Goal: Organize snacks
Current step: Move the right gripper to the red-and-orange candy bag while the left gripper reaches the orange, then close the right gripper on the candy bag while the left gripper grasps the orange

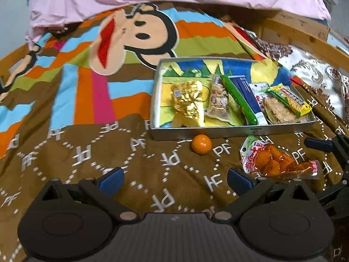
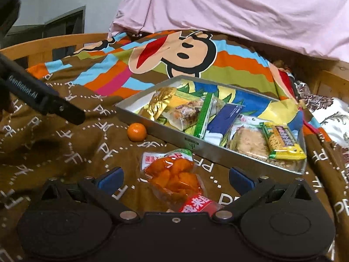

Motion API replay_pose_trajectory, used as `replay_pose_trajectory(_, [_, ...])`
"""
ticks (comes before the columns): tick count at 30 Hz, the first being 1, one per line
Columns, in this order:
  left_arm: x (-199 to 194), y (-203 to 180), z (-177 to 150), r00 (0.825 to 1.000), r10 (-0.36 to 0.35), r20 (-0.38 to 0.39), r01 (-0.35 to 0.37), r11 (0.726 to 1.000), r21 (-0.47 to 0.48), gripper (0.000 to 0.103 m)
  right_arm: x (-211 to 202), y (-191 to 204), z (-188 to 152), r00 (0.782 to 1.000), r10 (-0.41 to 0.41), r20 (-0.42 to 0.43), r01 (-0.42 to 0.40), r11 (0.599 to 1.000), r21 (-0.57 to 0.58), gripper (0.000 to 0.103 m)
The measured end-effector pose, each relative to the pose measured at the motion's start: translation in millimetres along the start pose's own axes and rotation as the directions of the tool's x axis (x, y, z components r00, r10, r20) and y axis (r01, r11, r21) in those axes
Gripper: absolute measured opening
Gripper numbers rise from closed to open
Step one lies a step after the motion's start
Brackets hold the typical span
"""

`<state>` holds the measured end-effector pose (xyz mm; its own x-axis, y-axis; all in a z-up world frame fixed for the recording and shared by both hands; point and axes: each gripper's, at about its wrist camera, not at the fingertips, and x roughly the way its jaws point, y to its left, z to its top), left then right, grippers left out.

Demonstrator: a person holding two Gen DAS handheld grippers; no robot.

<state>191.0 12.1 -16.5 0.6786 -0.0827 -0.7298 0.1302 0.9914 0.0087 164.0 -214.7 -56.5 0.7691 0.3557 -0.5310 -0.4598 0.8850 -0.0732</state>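
A grey metal tray (image 1: 231,131) (image 2: 196,147) lies on the patterned blanket and holds several wrapped snacks, among them a gold packet (image 1: 188,101) (image 2: 160,102) and a long green stick (image 1: 238,99). In front of the tray sit a small orange (image 1: 201,144) (image 2: 136,131) and a clear packet of orange snacks (image 1: 274,162) (image 2: 174,175). My left gripper (image 1: 174,180) is open over bare blanket, short of the orange. My right gripper (image 2: 175,178) is open with the orange snack packet lying between its fingers, untouched by either pad.
A brown and striped cartoon blanket (image 1: 87,152) covers the bed. A pink sheet (image 2: 240,6) is bunched at the far side. A wooden bed rail (image 2: 54,41) runs around the edge. The left gripper's body (image 2: 41,97) reaches in at the right wrist view's left.
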Motion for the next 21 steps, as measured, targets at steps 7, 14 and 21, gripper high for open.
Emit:
replay_pose_trajectory(7, [52.0,-12.0,14.7,0.997,-0.07,-0.032,0.071,0.997,0.012,0.103,18.9,-17.9,-3.6,0.999,0.049,-0.021,-0.046,0.994,0.097,0.102])
replay_pose_trajectory(14, [85.5,-11.7,21.2,0.993,-0.111,-0.032,0.112,0.993,0.035,0.103,35.9,-24.5,-2.3,0.996,0.078,-0.036,-0.073,0.988,0.134,0.102])
replay_pose_trajectory(21, [99.7,-6.7,19.3,0.982,-0.188,-0.011,0.189,0.98,0.061,0.102,45.3,-13.8,-3.2,0.997,0.056,-0.046,-0.053,0.996,0.074,0.091])
